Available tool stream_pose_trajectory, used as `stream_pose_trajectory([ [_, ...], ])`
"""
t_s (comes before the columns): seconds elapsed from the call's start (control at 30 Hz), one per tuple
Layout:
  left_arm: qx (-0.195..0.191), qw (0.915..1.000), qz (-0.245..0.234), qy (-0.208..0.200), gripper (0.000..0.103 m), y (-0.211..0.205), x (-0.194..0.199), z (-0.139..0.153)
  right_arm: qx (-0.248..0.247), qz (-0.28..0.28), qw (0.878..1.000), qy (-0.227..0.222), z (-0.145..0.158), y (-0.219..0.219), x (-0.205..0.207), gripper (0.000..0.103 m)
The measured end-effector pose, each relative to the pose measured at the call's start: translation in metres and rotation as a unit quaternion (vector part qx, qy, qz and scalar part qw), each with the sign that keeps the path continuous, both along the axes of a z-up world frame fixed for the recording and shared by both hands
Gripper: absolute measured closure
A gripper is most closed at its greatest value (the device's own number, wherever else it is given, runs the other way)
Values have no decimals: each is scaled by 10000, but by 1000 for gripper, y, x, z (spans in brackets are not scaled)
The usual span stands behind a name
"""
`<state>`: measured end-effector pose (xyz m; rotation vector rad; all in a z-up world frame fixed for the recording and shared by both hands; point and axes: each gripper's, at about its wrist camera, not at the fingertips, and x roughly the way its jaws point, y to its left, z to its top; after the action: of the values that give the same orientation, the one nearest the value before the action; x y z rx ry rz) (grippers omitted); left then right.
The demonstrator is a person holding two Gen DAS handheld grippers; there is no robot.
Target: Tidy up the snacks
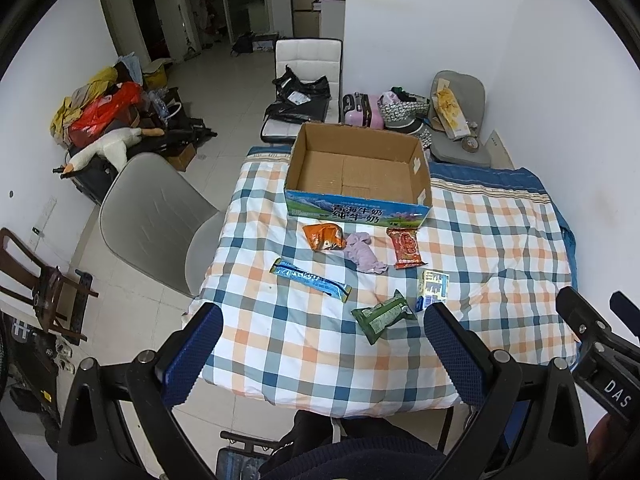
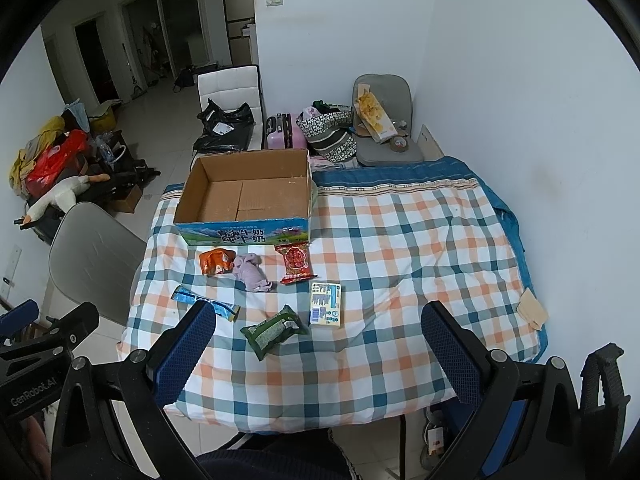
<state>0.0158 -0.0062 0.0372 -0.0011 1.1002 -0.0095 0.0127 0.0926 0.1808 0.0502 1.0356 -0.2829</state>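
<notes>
Five snacks are lying in front of the empty cardboard box (image 1: 358, 168) on the bench (image 1: 500, 240), so we are starting with both the left tool (image 1: 322, 344) and the right tool (image 2: 318, 340) wide open, gripping nothing.

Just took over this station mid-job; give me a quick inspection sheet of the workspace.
Surface: checked tablecloth covers the table.
Job's things: cardboard box empty; in front of it lie the orange packet, red packet, blue bar, green packet and yellow carton.
Clutter: purple cloth among the snacks.
Grippers: left tongs and right tongs open, empty.
Cables: nothing seen.
Surroundings: grey chair, pink suitcase, floor clutter.
</notes>
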Motion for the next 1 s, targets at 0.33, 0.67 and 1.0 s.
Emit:
stream_pose_trajectory([
  [0.33, -152, 9960, 399, 779, 0, 6, 68, -101, 607, -539, 9926, 898, -66, -53, 77, 0],
  [0.67, -369, 9822, 317, 1812, 0, -6, 127, -248, 998, -713, 9682, 2182, -281, -120, 129, 0],
  [1.0, 119, 9573, -1562, 2432, 0, -89, 126, -342, 1405, -336, 9357, 3218, -431, -129, 171, 24],
])
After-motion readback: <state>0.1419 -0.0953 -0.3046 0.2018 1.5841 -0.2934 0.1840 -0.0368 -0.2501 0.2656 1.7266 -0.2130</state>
